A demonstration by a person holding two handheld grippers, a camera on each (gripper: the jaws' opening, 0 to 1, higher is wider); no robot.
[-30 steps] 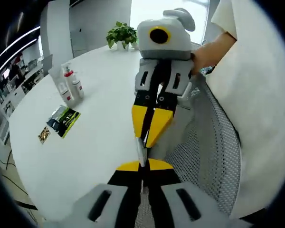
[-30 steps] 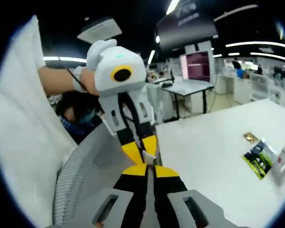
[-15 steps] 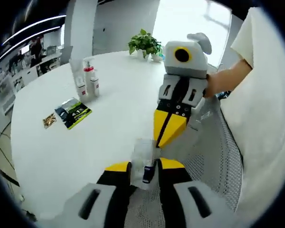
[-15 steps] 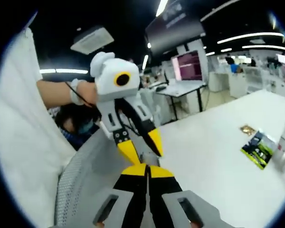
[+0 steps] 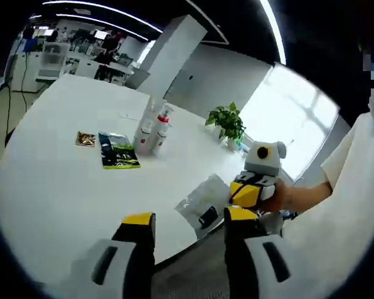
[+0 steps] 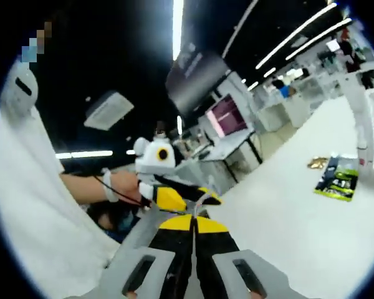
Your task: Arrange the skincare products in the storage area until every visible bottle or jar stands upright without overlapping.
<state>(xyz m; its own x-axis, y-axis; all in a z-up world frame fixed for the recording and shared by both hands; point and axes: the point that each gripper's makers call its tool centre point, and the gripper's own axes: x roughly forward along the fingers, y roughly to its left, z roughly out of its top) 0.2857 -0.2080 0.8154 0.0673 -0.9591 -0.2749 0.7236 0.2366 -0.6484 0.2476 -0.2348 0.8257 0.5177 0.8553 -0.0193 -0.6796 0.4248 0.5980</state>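
The left tool point(image 5: 188, 225) is open and empty; the right tool point(image 6: 192, 222) is closed on a clear packet point(image 5: 204, 200). Two bottles point(image 5: 153, 128) stand upright on the tabletop point(image 5: 56, 187), far away. A sachet point(image 5: 118, 150) lies flat, so the arranging seems hardly begun.

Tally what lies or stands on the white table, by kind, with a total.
Pump bottles, upright, side by side: 2
Green sachet, flat: 1
Gold sachet, flat: 1
Clear bag at the table's near edge, at the right tongs: 1
Potted plant: 1
Total: 6
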